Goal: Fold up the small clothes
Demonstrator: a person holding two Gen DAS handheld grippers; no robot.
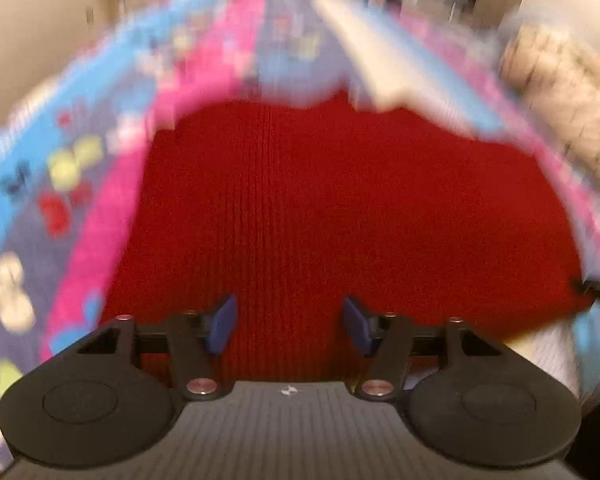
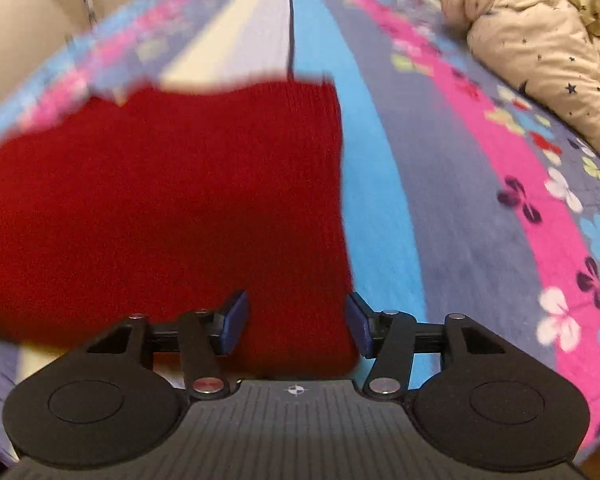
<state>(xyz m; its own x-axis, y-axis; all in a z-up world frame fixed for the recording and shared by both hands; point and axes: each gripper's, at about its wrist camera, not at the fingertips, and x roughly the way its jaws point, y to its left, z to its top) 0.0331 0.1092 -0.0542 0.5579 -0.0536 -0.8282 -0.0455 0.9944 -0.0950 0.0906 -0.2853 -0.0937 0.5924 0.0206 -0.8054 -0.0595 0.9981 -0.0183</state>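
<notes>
Underneath everything lies a striped bedspread [image 2: 452,184], with bands of blue, pink, cream and grey-purple and a print of flowers and butterflies; it fills both views and is blurred at the edges.

On the bedspread rests a red knitted garment [image 1: 332,208], spread flat, its ribs running away from the cameras. It is the landmark here. In the left wrist view the red knit takes up the whole middle; in the right wrist view the garment [image 2: 160,208] covers the left half, and its right edge runs along a blue stripe of the bedspread.

Well to the right of the garment, at the far corner of the bedspread, sits a beige quilted piece with small dark stars [image 2: 540,40], bunched up. The left view shows it only as a pale blur [image 1: 560,92].

At the garment's near edge the left gripper [image 1: 289,326] hangs with its blue pads [image 1: 220,324] wide apart and nothing between them but the knit below; whether they touch the fabric I cannot tell. The right gripper [image 2: 296,326] is spread just as wide over the garment's near right corner, its right pad at the fabric's edge, holding nothing.

At the garment's right side in the left view, a dark tip [image 1: 596,290] pokes in from the frame edge; too blurred to name.
</notes>
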